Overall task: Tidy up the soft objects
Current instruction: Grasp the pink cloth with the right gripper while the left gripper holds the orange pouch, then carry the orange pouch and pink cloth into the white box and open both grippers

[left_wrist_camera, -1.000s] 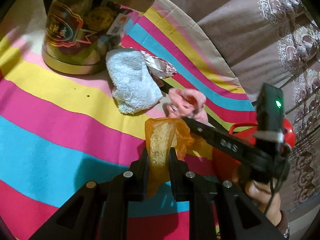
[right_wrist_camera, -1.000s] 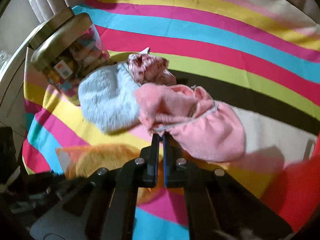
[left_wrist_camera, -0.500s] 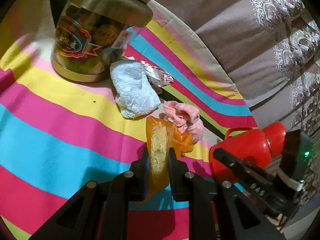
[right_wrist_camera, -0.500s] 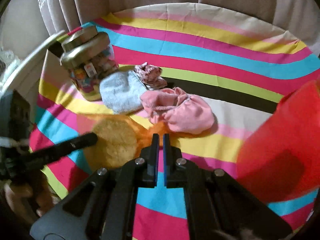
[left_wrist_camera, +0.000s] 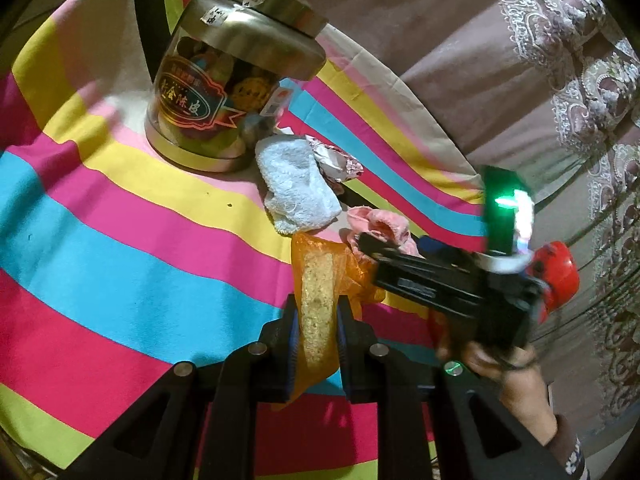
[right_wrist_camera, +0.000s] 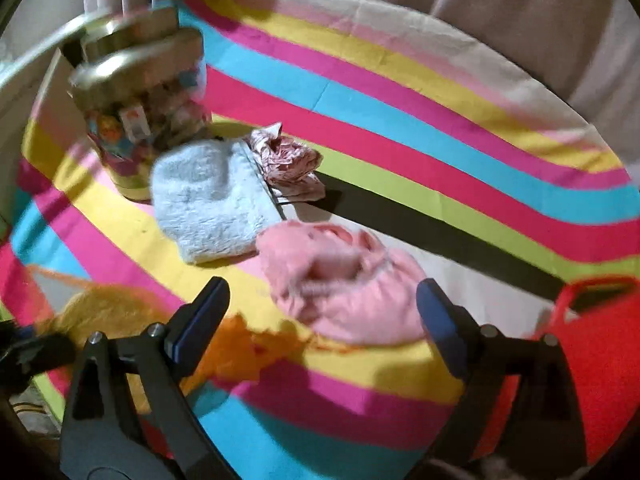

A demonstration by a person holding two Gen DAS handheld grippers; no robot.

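From the left wrist, the left gripper [left_wrist_camera: 318, 312] pinches a porous yellow sponge [left_wrist_camera: 318, 300] in crinkly orange film above the striped table [left_wrist_camera: 120, 248]. From the right wrist, the right gripper [right_wrist_camera: 322, 312] is spreading its fingers wide around nothing; beyond lies a fuzzy pink cloth [right_wrist_camera: 344, 292], somewhat blurred.

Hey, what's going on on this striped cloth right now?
A person is sorting soft things with two handheld grippers. The left gripper is shut on a sponge in an orange bag, held above the striped cloth. The right gripper is opening its jaws over the pink cloth, which lies between them, not gripped. A white cloth and a crumpled wrapper lie beside a jar; a red mug stands to the right.
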